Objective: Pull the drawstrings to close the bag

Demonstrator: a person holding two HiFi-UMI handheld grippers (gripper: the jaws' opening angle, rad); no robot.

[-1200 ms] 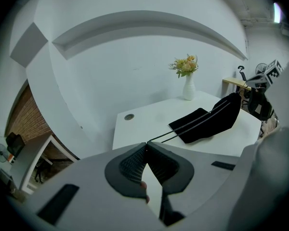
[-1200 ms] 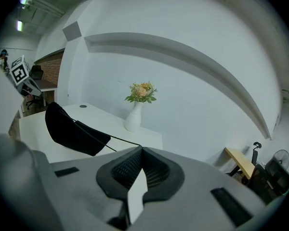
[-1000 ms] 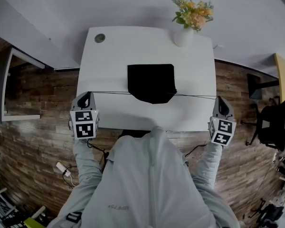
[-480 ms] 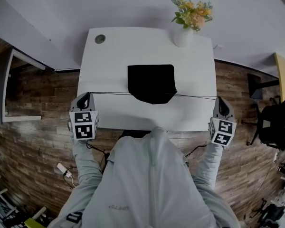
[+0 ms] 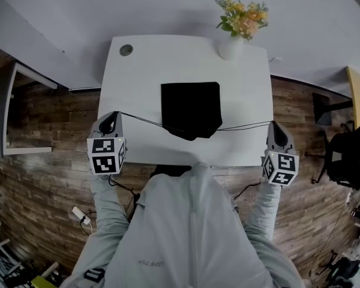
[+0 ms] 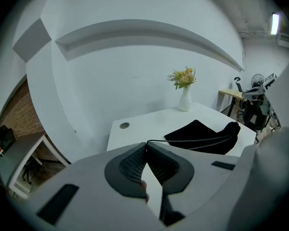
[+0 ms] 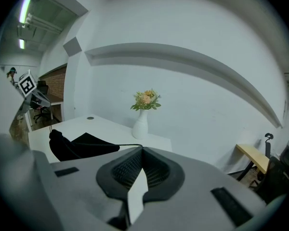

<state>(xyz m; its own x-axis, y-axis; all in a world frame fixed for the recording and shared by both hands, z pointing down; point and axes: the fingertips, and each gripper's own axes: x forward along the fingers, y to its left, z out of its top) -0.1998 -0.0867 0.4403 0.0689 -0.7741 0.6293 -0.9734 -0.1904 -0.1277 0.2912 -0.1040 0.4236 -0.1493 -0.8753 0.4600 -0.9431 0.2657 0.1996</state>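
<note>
bag [image 5: 191, 108]: black, on table [image 5: 138, 71];
left gripper [image 5: 115, 116]: left of bag, pinching left cord [image 5: 141, 120];
right gripper [image 5: 274, 126]: right of bag, pinching right cord [image 5: 246, 126]

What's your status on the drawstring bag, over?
Left gripper shut on left drawstring. Right gripper shut on right drawstring. Bag mouth bunched, on table. Vase well clear.

head view: high over the person, looking steeply down, bench [image 5: 168, 59] far below | left gripper view: close behind left hand-held gripper [image 6: 145, 144], bag [image 6: 202, 136] ahead-right of it | right gripper view: close behind right hand-held gripper [image 7: 141, 148], bag ahead-left of it | shared by all: bench, bag, vase [image 7: 140, 124]
</note>
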